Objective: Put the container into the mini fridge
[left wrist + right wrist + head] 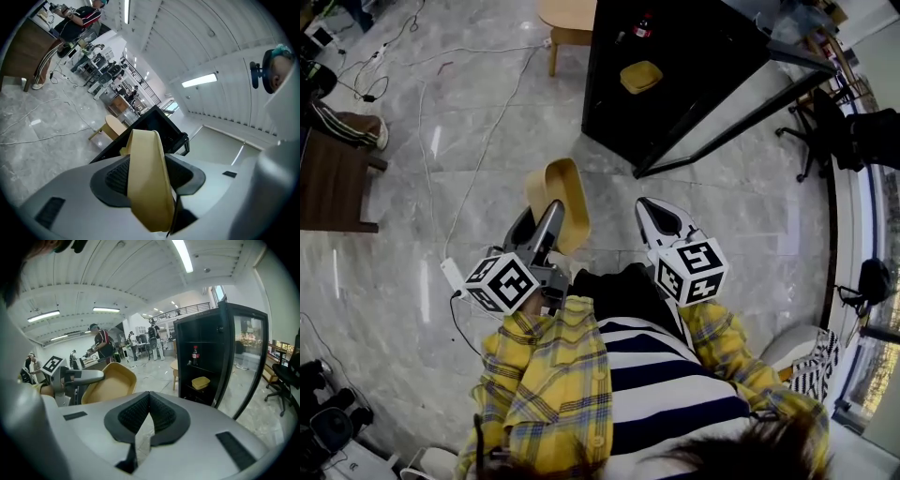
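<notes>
Carrying: the tan oval plastic container (563, 190) is in transit, clamped by its rim in the left gripper (542, 217) and tilted on edge, its hollow facing the right gripper.
Task's thing: in the air above the grey marble floor (469, 141), well short of the black mini fridge (675, 84).
Fridge: its glass door (248, 357) stands swung open; a middle shelf already bears a small yellow tray (640, 77), and a cola bottle (195, 355) stands on the shelf above.
Left gripper: jaws set fairly wide, pads pressing either face of the container's wall.
Right gripper (149, 416): jaws together, nothing between them, held level beside the left one and pointing at the fridge opening.
Arm pose: both forearms, in yellow plaid sleeves, are bent at the elbow and held close to the body.
Next move, as I judge it: step closer, level the container, then reach past the open door's edge to a free part of a shelf before letting go.
</notes>
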Available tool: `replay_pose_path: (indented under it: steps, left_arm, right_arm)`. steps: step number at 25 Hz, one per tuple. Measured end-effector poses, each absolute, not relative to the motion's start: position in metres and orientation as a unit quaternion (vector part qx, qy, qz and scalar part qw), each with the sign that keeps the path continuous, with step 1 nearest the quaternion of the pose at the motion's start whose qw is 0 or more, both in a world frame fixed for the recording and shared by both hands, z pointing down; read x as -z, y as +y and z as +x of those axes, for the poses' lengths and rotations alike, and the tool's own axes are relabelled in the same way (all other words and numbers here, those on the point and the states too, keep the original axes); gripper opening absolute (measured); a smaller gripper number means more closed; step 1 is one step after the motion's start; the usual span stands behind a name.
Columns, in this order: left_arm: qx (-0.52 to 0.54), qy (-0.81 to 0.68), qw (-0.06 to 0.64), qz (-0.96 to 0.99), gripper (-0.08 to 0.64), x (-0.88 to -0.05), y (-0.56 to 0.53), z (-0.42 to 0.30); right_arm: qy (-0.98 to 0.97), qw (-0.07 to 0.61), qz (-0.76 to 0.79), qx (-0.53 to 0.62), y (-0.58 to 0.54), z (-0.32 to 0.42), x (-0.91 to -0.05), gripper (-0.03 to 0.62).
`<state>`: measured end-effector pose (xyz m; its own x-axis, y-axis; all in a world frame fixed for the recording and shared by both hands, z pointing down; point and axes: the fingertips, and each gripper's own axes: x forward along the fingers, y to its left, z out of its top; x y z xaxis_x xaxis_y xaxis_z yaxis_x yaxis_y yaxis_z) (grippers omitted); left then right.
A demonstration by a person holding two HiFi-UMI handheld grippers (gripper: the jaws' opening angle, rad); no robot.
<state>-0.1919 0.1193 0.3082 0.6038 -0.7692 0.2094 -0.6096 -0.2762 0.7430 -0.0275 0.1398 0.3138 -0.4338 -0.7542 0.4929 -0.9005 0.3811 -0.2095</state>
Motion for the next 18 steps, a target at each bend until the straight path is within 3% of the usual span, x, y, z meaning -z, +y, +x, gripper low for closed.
replay_pose_path:
  steps: [18]
  left_arm:
    - [0.070, -0.403, 0.429, 0.805, 0.227, -0.330, 0.018, -0.113]
  right_arm:
    - [-0.807, 0.169, 0.524, -0.213, 0.046, 0.029, -0.330, 0.026]
